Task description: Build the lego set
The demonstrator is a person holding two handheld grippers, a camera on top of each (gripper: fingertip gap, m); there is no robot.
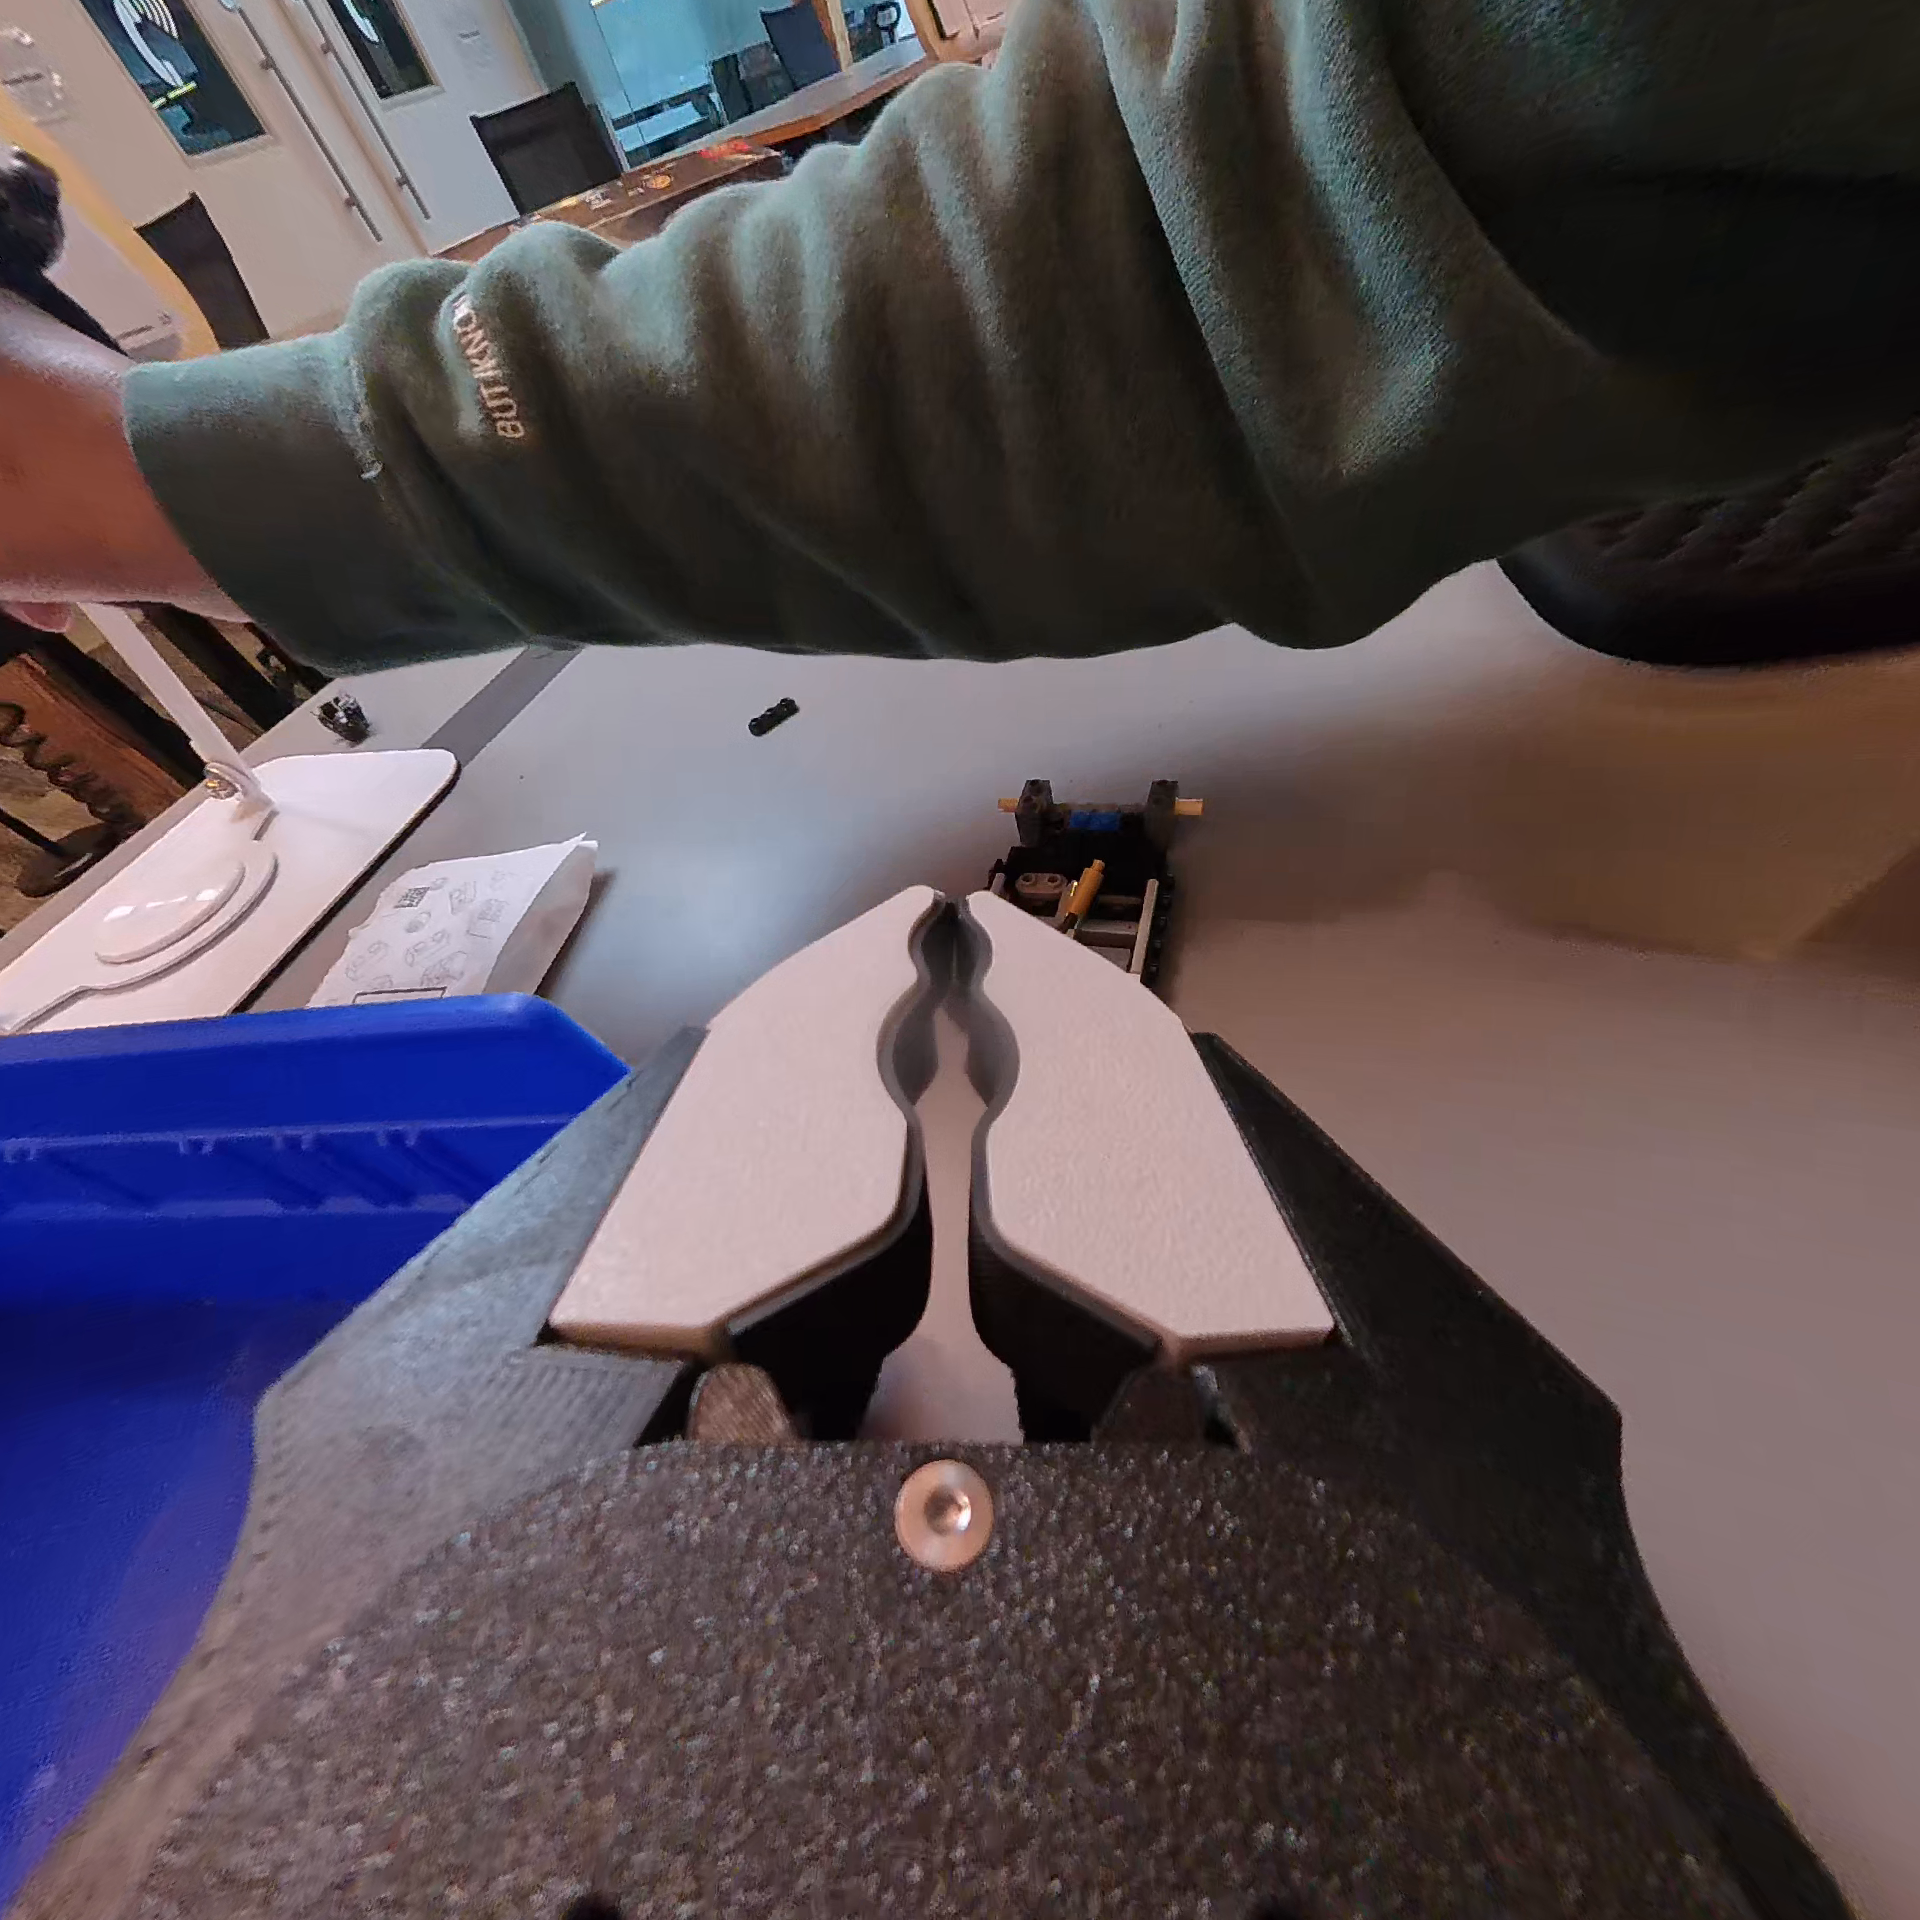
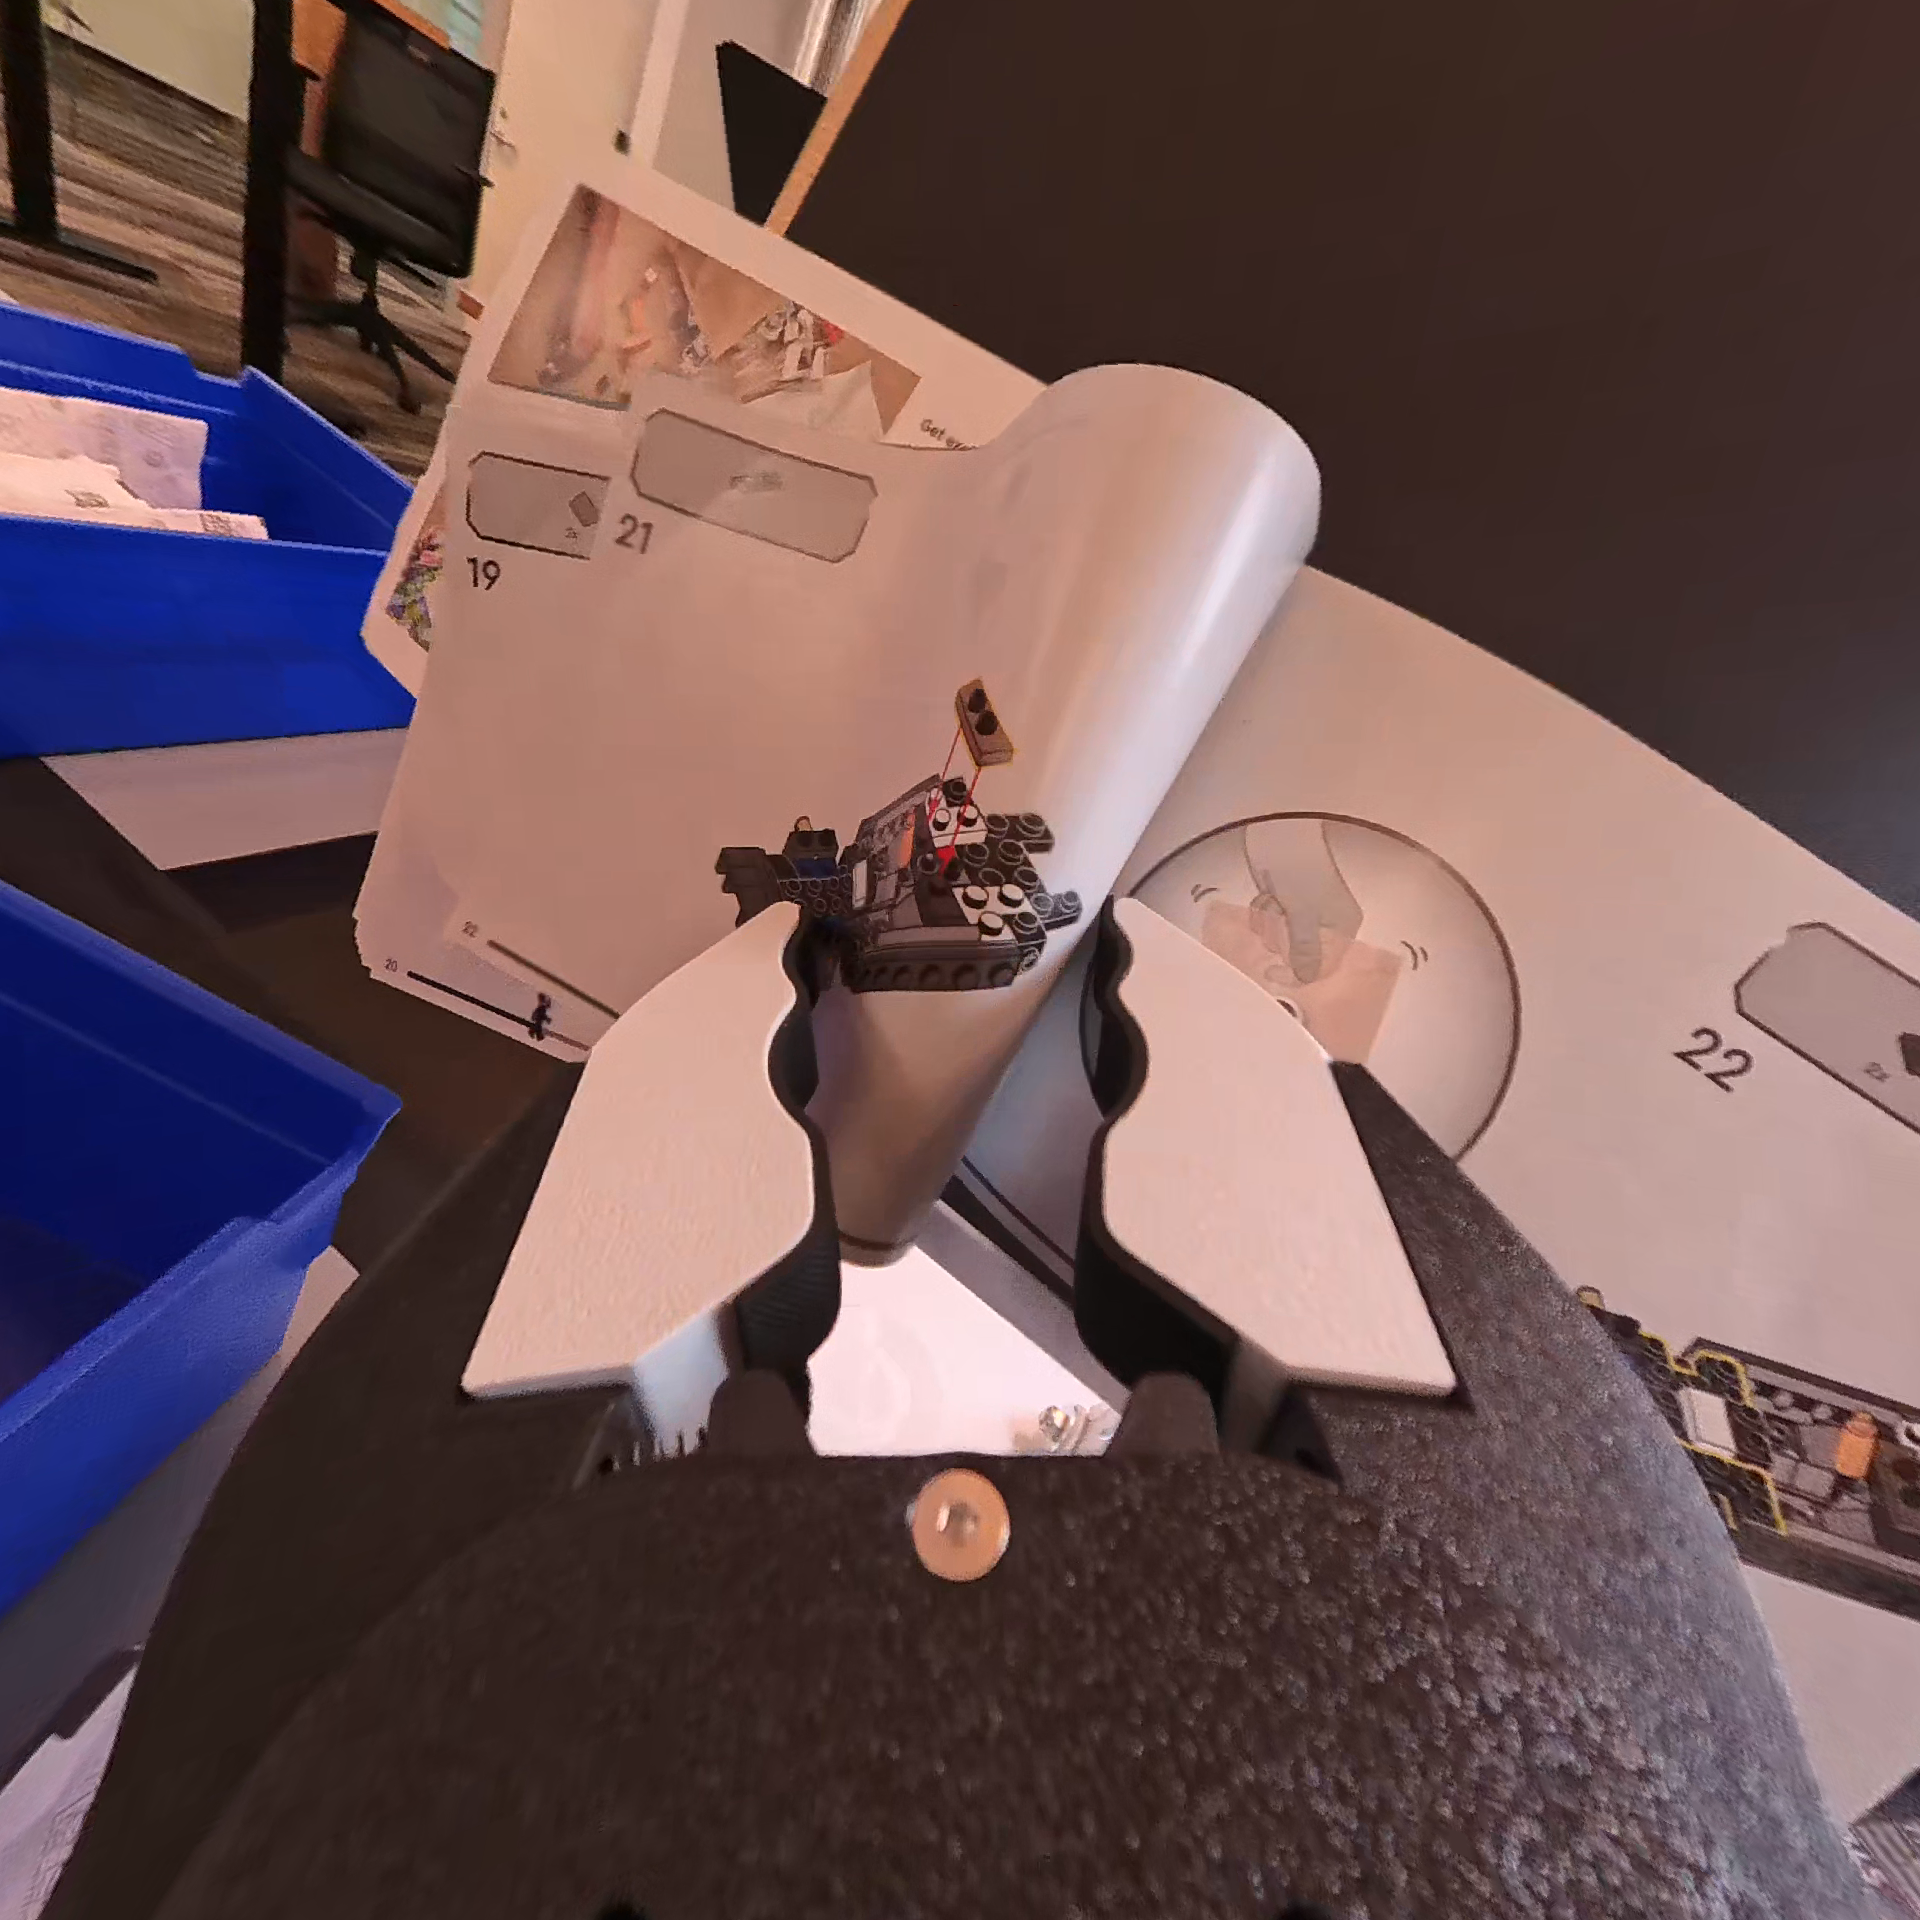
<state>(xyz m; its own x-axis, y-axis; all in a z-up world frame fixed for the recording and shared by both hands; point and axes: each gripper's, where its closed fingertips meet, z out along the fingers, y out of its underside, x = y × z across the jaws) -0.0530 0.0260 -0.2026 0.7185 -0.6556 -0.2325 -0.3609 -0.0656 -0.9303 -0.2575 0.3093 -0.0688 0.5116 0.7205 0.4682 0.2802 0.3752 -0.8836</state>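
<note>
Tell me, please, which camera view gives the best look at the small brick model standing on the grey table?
The left wrist view: the brick model stands on the grey table just beyond the shut left gripper, partly hidden by the fingertips. The right wrist view shows only a printed drawing of a model on the curled booklet page, in front of the open right gripper.

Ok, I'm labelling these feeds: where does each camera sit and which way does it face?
Left wrist view: behind the shut left gripper, facing the brick model on the grey table; a green sleeve crosses above.
Right wrist view: behind the open right gripper, facing a curled page of the instruction booklet.
Shared: blue bins at left.
</note>
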